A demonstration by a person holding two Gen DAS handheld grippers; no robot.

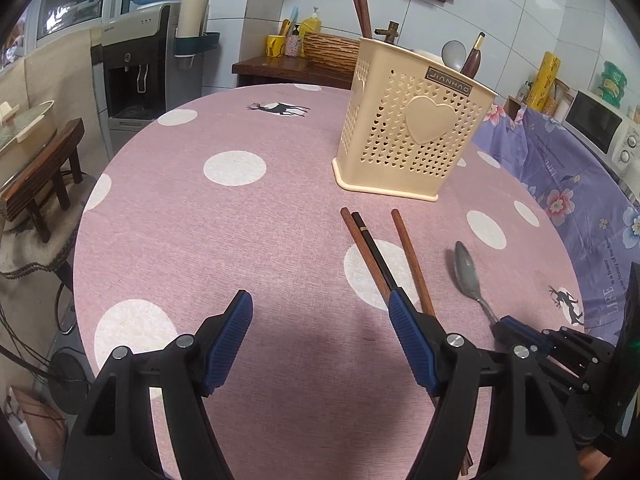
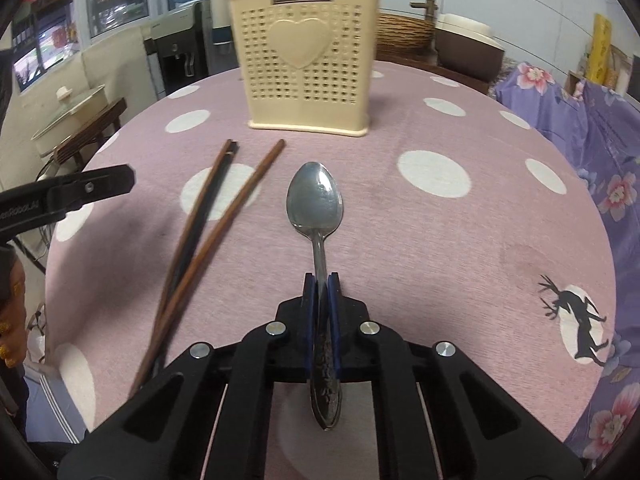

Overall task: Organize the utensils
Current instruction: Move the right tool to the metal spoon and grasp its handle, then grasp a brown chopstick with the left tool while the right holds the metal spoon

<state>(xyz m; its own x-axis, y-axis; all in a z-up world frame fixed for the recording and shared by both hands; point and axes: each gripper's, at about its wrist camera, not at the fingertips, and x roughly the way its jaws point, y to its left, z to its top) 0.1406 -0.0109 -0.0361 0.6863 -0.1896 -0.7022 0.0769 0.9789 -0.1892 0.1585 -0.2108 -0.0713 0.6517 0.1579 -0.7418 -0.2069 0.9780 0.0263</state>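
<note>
The right gripper (image 2: 320, 292) has its jaws pressed together on the handle of the spoon (image 2: 316, 200), gripping it partway along. The bowl points away toward the holder (image 2: 308, 60) at the far side of the worktop (image 2: 460, 264), and the decorated handle end sticks back between the gripper's arms. Whether the spoon is lifted or lies on the cloth cannot be told.

The grip is on a thin, smooth metal stem, with the heavier bowl out in front. On a lift the spoon could pivot in the pads and droop, or slide out, especially if tilted for the drop into the holder. The holder is light plastic and already has chopsticks and a ladle standing in it, so a spoon coming in at a slant could catch the rim, knock those pieces or push the holder along the cloth.

The left gripper (image 1: 320, 304) is wide open and holds nothing. Its right finger (image 1: 404, 320) sits right over the three loose chopsticks (image 1: 376, 256), which lie near the spoon, to its left. If it closes from here it would probably miss them or catch just one, and a nudge could roll them apart or toward the near edge. The two grippers are also close together, so a careless lift on the right could bump the left.
</note>
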